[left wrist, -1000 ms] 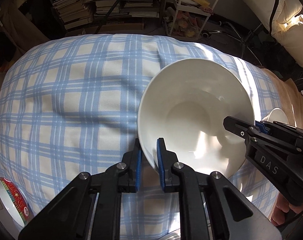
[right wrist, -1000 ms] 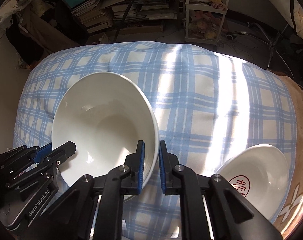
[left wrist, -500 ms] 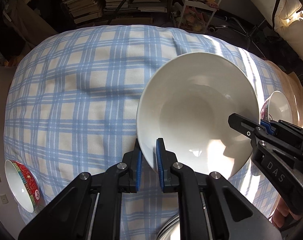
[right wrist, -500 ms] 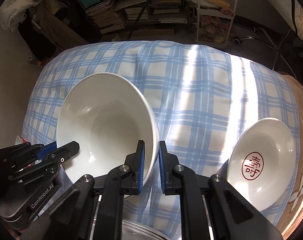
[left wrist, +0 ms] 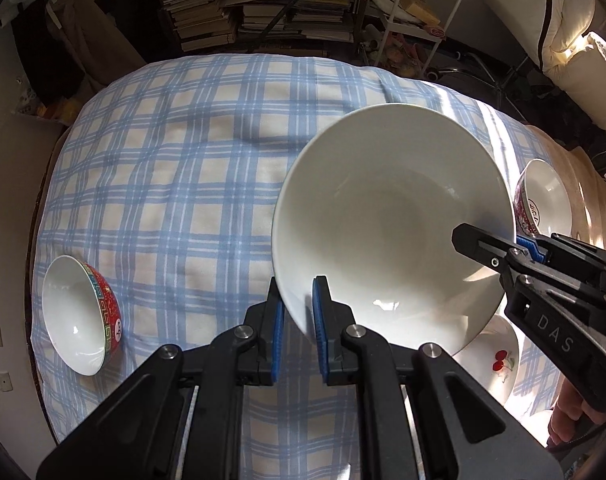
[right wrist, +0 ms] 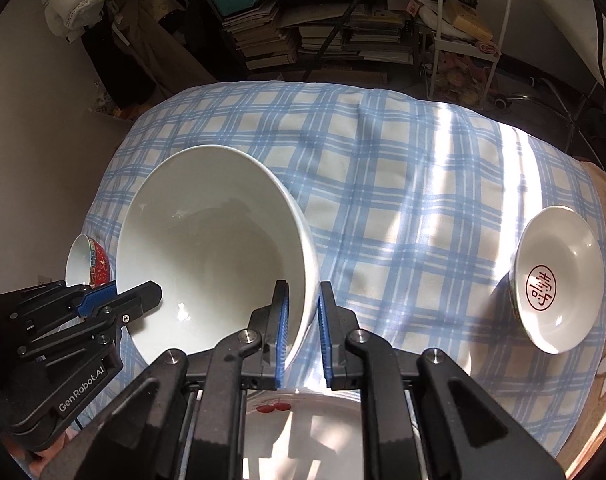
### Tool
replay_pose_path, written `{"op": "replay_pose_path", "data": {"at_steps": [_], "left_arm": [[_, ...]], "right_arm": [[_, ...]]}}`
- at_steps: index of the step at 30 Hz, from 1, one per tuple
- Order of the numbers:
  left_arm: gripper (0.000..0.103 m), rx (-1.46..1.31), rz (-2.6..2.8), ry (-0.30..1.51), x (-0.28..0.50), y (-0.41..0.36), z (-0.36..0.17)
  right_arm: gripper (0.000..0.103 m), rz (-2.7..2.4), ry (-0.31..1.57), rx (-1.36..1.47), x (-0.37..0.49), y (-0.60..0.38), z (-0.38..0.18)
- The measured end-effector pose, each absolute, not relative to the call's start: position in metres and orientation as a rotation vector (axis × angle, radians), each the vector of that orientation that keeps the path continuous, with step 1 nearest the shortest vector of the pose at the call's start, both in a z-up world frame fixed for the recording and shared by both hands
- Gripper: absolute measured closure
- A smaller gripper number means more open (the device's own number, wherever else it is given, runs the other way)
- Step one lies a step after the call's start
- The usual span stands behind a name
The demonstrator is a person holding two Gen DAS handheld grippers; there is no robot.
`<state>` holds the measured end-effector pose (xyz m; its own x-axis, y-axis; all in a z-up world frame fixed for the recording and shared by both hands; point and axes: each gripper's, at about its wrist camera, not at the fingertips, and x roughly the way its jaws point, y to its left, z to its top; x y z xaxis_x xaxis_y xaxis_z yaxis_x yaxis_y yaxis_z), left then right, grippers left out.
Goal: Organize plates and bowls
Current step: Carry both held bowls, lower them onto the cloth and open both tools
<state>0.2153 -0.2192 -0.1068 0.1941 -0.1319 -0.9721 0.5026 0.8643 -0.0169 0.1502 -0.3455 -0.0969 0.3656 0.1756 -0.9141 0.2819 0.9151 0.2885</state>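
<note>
Mostly still open, judging by how the dishes lie. Far left of the left gripper (left wrist: 297,322), a red patterned bowl (left wrist: 81,316) sits alone on the blue checked cloth (left wrist: 175,184), well apart from everything else and not stacked. Left gripper's jaws are narrow, pads clamped on the near-left rim of the large white bowl (left wrist: 387,232), one pad inside the wall and one outside. Right gripper (right wrist: 303,330) has the same narrow pinch on the opposite rim, so the bowl hangs between the two grippers, tilted, clear of the cloth. Just below and behind the right jaws is a white plate with a cherry print (right wrist: 299,432), partly hidden by the gripper body; it looks like the likely base of a stack, and the white bowl is above its far edge, not yet set down on anything. Far right of the right jaws, a small white bowl with a red seal mark (right wrist: 559,280) sits by itself near the cloth's edge. Net: one dish in transit, nothing visibly nested yet, at least two loose bowls left to collect. Whether more dishes lie under the plate cannot be told.
</note>
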Motion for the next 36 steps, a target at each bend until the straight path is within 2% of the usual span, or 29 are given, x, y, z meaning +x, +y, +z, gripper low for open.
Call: {"op": "replay_pose_path", "data": {"at_steps": [14, 24, 36], "left_arm": [[0.089, 0.336, -0.373, 1.307, 0.179, -0.150, -0.113], [0.089, 0.329, -0.336, 1.362, 0.152, -0.106, -0.138], [0.089, 0.291, -0.327, 1.354, 0.135, -0.079, -0.144]], "right_arm": [[0.086, 0.005, 1.226, 0.414, 0.121, -0.272, -0.112], [0.086, 0.065, 1.274, 0.411, 0.103, -0.229, -0.136], [0.085, 0.105, 1.240, 0.424, 0.091, -0.211, -0.144]]}}
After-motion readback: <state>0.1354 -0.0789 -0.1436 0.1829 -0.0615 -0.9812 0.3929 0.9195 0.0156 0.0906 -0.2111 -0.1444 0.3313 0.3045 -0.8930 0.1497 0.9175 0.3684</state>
